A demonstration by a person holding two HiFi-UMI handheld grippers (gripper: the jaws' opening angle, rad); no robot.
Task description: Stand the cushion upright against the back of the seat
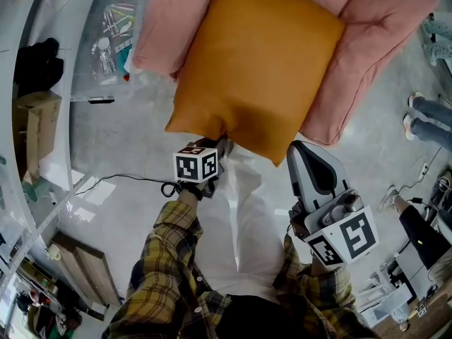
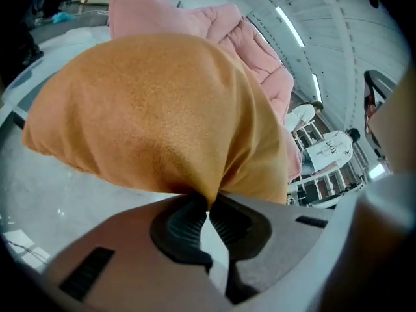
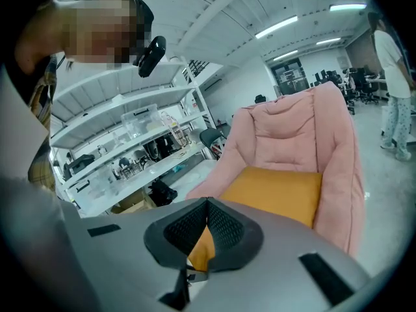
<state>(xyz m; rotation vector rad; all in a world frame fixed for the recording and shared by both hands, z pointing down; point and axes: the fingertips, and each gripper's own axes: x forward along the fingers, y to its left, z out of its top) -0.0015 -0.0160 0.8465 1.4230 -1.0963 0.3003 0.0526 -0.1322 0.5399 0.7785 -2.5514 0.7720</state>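
An orange cushion (image 1: 258, 66) lies on the seat of a pink padded chair (image 1: 381, 34), its near edge hanging over the front. My left gripper (image 1: 224, 143) is shut on the cushion's near left corner; in the left gripper view the fabric (image 2: 156, 109) is pinched between the black pads (image 2: 185, 223). My right gripper (image 1: 300, 150) hovers beside the cushion's near right corner, apart from it. In the right gripper view its jaws (image 3: 207, 201) meet at the tips with nothing held, and the cushion (image 3: 276, 194) lies flat ahead below the chair's upright back (image 3: 305, 129).
White shelving (image 1: 42, 48) runs along the left with a cardboard box (image 1: 32, 122) and a clear bin (image 1: 106, 34). A black cable (image 1: 127, 179) crosses the grey floor. A person's feet (image 1: 424, 119) stand at the right; a standing person (image 3: 393, 77) shows far right.
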